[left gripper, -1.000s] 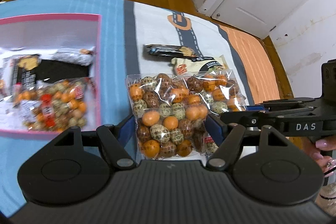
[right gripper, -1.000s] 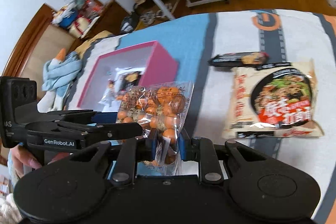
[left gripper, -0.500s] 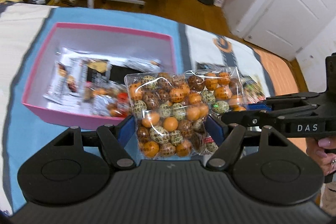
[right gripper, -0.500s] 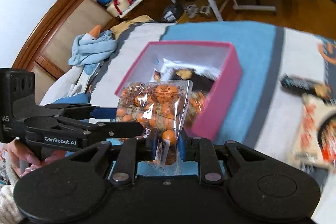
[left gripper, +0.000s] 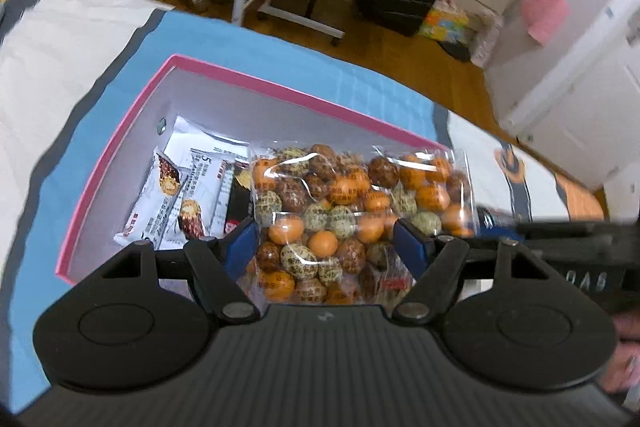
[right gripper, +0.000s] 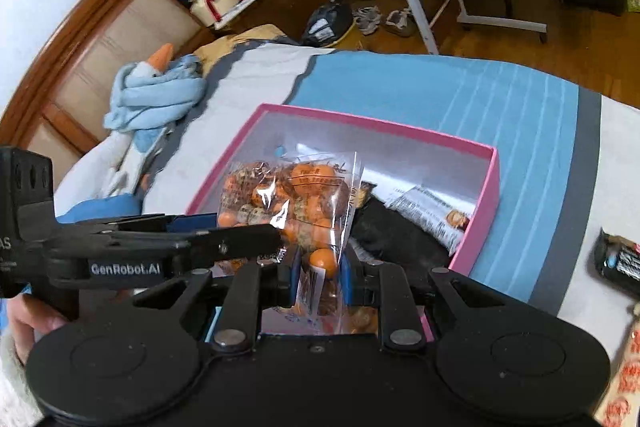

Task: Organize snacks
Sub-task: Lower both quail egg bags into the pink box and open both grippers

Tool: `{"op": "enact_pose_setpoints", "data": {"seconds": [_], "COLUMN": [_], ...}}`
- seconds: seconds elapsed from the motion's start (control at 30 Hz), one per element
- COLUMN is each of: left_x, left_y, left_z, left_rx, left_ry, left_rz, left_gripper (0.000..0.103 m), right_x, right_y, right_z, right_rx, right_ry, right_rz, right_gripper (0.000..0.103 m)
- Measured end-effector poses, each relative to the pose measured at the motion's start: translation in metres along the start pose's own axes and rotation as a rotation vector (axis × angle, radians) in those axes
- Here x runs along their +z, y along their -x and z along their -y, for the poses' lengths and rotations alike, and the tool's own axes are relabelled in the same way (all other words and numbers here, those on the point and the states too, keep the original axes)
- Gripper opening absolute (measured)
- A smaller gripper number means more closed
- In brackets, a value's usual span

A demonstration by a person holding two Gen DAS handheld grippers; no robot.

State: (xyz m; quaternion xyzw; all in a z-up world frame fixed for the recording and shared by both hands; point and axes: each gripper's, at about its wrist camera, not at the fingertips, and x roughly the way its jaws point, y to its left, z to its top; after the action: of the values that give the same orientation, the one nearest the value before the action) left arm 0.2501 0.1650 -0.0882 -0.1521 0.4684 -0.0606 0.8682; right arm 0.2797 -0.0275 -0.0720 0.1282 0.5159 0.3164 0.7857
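Note:
A clear bag of orange, brown and speckled round snacks [left gripper: 344,211] hangs above the open pink box [left gripper: 120,147]. My left gripper [left gripper: 326,241] has its jaws wide on both sides of the bag; whether they press it I cannot tell. My right gripper [right gripper: 320,277] is shut on the bag's lower edge [right gripper: 316,227], holding it over the box [right gripper: 486,203]. Inside the box lie white snack packets [left gripper: 188,187] and a dark packet [right gripper: 392,235].
The box sits on a blue, grey and white bed cover [right gripper: 440,87]. A dark snack bar [right gripper: 618,261] and a noodle packet [right gripper: 624,379] lie on the cover at the right. A blue stuffed toy [right gripper: 152,95] lies beyond the box.
Both grippers have carried the bag leftwards from the open cover to above the pink box. The grip on the bag looks the same.

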Motion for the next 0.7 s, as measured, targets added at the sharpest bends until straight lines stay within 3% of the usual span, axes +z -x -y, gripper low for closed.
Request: {"op": "enact_pose_setpoints", "data": {"seconds": [0.3, 0.4, 0.47, 0.63, 0.7], "left_x": [0.013, 0.013, 0.013, 0.005, 0.001], "left_y": [-0.061, -0.067, -0.064, -0.045, -0.034], "left_z": [-0.021, -0.025, -0.025, -0.009, -0.002], "left_rx": [0.001, 0.004, -0.009, 0.024, 0.041], "left_ry": [0.035, 0.081, 0.108, 0.020, -0.016], "left_rz": [-0.025, -0.029, -0.025, 0.011, 0.038], "left_gripper": [0.073, 0.070, 0.070, 0.070, 0.071], "right_x": [0.012, 0.008, 0.003, -0.011, -0.014], "right_y": [-0.043, -0.052, -0.049, -0.028, -0.015], "right_z": [0.016, 0.008, -0.001, -0.026, -0.027], "right_rx": [-0.065, -0.119, -0.156, -0.291, -0.332], "right_ry": [-0.043, 0.085, 0.171, 0.367, 0.412], "right_rz": [-0.021, -0.024, -0.012, 0.016, 0.048], "right_gripper": [0.025, 0.030, 0.041, 0.057, 0.057]}}
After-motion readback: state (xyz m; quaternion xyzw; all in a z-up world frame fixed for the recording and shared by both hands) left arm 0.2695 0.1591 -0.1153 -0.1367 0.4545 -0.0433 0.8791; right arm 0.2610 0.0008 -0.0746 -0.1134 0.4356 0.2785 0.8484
